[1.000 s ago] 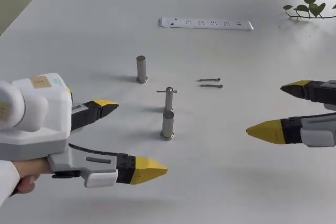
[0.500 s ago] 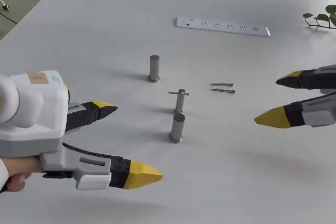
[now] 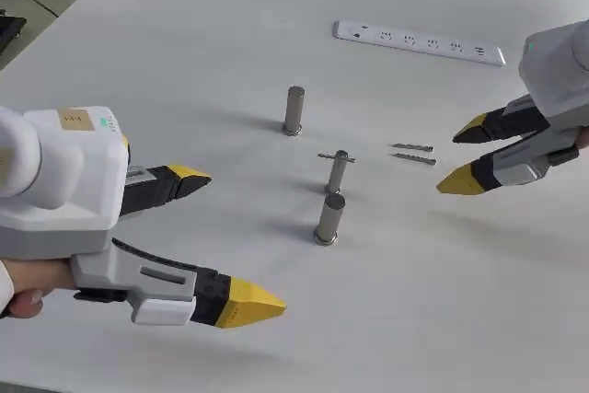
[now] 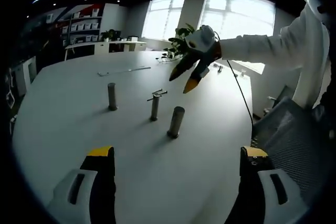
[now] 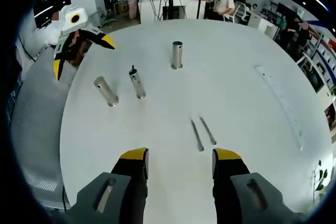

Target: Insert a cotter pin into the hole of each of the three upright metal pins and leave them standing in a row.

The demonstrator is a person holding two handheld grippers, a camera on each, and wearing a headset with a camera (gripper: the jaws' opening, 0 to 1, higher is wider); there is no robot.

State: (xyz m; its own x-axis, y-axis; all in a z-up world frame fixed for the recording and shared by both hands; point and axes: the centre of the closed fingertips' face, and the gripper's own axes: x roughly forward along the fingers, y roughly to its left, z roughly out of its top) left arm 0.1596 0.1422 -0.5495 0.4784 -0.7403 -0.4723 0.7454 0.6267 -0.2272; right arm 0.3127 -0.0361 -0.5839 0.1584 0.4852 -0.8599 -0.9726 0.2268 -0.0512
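Note:
Three upright metal pins stand on the white table: a far pin (image 3: 294, 110), a middle pin (image 3: 338, 172) with a cotter pin (image 3: 335, 156) through its top, and a near pin (image 3: 328, 218). Two loose cotter pins (image 3: 412, 153) lie side by side to the right of them, just ahead of my right gripper (image 3: 465, 154), which is open and holds nothing. In the right gripper view the loose cotter pins (image 5: 202, 132) lie just beyond its open tips (image 5: 180, 162). My left gripper (image 3: 221, 236) is open at the near left, well short of the pins (image 4: 176, 121).
A white power strip (image 3: 419, 42) lies flat at the far side of the table. A plant (image 4: 181, 34) stands at the far table edge in the left gripper view. People sit at desks beyond the table in the right gripper view.
My right gripper has moved in from the right toward the two loose cotter pins and narrowed somewhat. The left gripper has stayed put. The head view has shifted.

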